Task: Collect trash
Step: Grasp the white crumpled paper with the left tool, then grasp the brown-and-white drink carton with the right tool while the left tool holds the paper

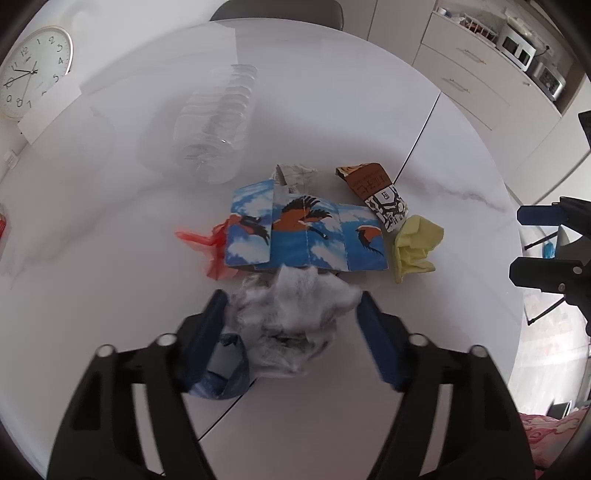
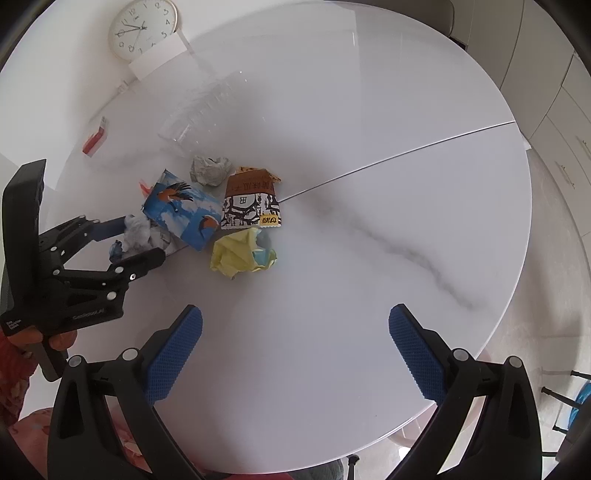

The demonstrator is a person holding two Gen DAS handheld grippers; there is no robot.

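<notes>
**Left gripper astride a crumpled white wad; right gripper held apart over bare table**

The left gripper (image 1: 291,314) points steeply down at the round white marble-look table (image 2: 369,184), its blue-padded fingers (image 1: 210,332) standing either side of a crumpled white tissue wad (image 1: 291,317). The left pad touches the wad's edge; at the right pad a narrow gap seems to remain, so the wad lies between the jaws and is not yet clamped. A scrap of blue patterned wrapper (image 1: 225,376) lies just beneath the left finger, touching the wad.

Directly beyond the wad lies a flattened blue carton printed with birds and clouds (image 1: 306,236). A red plastic scrap (image 1: 210,243) protrudes from under its left end. A small grey crumpled paper (image 1: 295,173) sits at its far edge, a brown and white snack wrapper (image 1: 373,192) at its far right corner, and a crumpled yellow paper ball (image 1: 413,247) just beside its right end. A clear plastic bottle (image 1: 218,122) lies on its side farther back, apart from the pile.

The right gripper (image 2: 295,347) hangs well to the right of the pile, jaws wide and empty above bare tabletop. A round wall clock (image 2: 144,27) leans at the table's far edge, and a small red box (image 2: 96,138) lies near the left rim.
</notes>
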